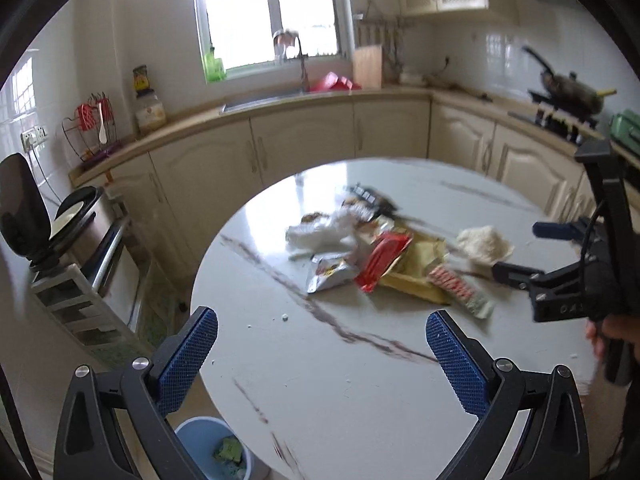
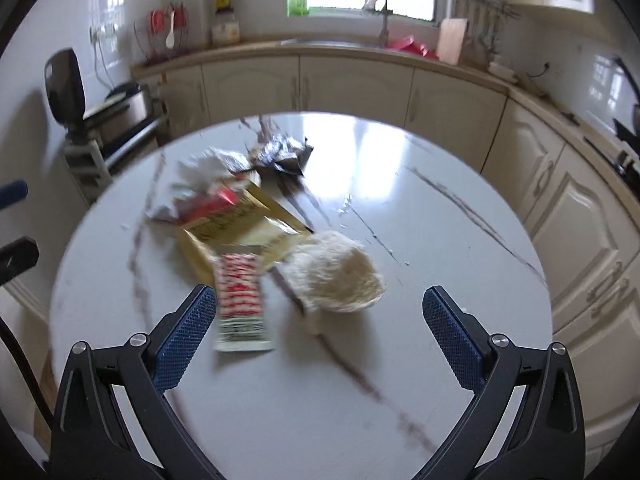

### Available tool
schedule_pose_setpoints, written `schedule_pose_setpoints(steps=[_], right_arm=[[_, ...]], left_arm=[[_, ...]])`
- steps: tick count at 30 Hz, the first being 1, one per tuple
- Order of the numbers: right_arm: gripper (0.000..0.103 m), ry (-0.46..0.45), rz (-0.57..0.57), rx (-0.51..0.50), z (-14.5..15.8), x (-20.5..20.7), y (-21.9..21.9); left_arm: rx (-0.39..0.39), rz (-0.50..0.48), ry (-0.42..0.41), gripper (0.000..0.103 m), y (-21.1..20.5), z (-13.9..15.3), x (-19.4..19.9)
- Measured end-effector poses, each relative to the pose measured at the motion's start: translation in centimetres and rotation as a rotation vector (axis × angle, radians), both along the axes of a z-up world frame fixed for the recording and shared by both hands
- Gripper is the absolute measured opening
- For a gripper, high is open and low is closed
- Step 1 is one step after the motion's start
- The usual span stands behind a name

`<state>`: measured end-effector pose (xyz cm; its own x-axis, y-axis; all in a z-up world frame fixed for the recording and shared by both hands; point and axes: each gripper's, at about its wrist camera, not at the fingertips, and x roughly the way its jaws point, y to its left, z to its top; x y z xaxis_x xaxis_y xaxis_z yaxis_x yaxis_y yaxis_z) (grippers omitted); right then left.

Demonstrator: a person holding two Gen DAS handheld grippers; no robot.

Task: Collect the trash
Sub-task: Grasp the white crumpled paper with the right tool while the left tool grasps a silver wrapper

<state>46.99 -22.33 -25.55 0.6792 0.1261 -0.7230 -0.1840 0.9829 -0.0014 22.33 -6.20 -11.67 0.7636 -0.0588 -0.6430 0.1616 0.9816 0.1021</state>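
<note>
Left gripper (image 1: 322, 344): nearest your left-wrist lens, its blue pads (image 1: 188, 356) are spread wide with nothing between them, over the near edge of the round table (image 1: 360, 392).
Right gripper (image 2: 320, 324): your jaws are parted and empty too; the red-and-white packet (image 2: 240, 304) and the crumpled tissue (image 2: 336, 276) lie just ahead of the tips.
Trash: the pile sits mid-table, with a yellow wrapper (image 1: 416, 276), a red wrapper (image 1: 382, 260), a silver snack bag (image 1: 330, 272) and a white plastic bag (image 1: 324, 232) overlapping one another.
Bin: the blue bin (image 1: 200, 444) stands on the floor below the table edge, by your left gripper.
Risk: both views are blurred, so a closing pinch may miss. Overlapping wrappers could drag neighbours off the table, and thin flat film may slip from the pads.
Crumbs: small white bits (image 1: 285, 317) are probably too fine for you to pinch.
</note>
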Motion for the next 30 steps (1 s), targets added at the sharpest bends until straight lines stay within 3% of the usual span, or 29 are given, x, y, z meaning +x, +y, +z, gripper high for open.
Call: schedule_pose_setpoints(steps=[4,8,10,14,15,21,27,30], right_arm=[[0.103,0.041,0.034,-0.031,-1.9,1.9,-0.1],[0.101,0.061,0.053,0.012,-2.5,3.2,-1.0],[0.093,0.077,0.058,0.038,-2.7,3.9,-1.6],[0.057,0.077,0.075,0.095,-2.5,4.1,-2.5],[0.053,0.073,0.062,0.097,-2.5,4.1,-2.6],[0.051,0.072,0.037,0.135,-2.3,3.9,-3.0],[0.051,0.075,0.05,0.147,-2.1,3.5,-2.7],[0.051,0.073,0.048,0.147,-2.1,3.4,-2.3]], left_arm=[[0.004,0.007,0.044,0.102,-0.3,-0.2,3.7],[-0.001,0.01,0.085,0.102,-0.1,-0.7,8.0],[-0.013,0.012,0.108,0.102,0.8,-1.3,10.4],[-0.02,0.009,0.142,0.102,1.8,-3.0,15.8],[-0.018,0.013,0.149,0.102,2.0,-3.4,17.0],[-0.034,0.005,0.186,0.102,1.7,-5.8,22.9],[-0.06,0.018,0.218,0.088,1.5,-7.2,26.5],[-0.109,-0.004,0.214,0.065,1.6,-7.3,27.6]])
